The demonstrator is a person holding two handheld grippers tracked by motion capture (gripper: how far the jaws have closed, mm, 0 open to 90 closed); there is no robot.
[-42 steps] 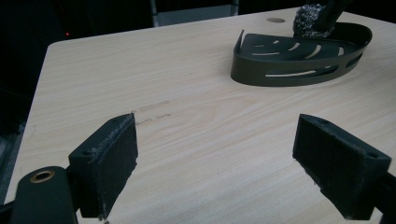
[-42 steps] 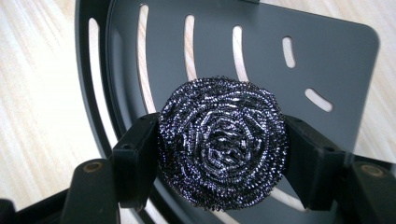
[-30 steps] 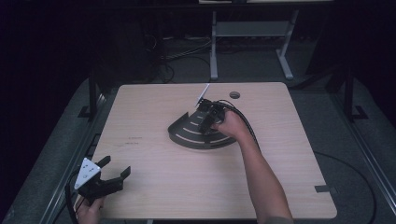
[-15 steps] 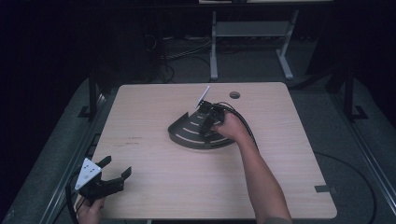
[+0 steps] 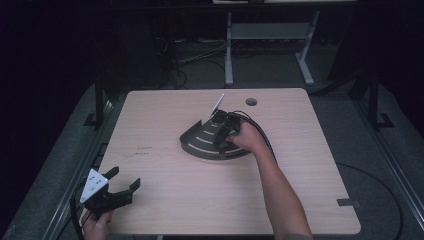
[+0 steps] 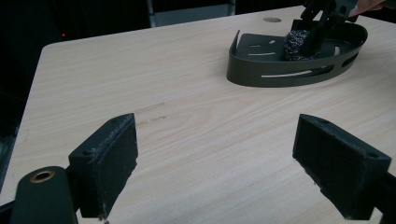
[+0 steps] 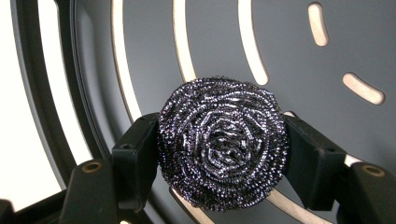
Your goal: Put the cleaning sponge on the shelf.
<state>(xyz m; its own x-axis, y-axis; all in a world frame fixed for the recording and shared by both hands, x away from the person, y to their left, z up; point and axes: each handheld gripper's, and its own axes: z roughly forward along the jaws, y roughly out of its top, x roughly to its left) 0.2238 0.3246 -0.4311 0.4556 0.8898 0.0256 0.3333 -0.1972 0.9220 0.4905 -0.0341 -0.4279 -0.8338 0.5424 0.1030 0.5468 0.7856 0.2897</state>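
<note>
Right gripper view looks straight onto the flat, coiled face of one round steel scourer; being round, it has no long axis, and its spiral face is turned toward the camera. The right gripper has its fingers pinching the scourer from both sides, over the slotted floor of one dark curved tray. The tray sits mid-surface on a pale wooden surface in a dark room. The left gripper rests at the near left corner, fingers spread wide around nothing.
</note>
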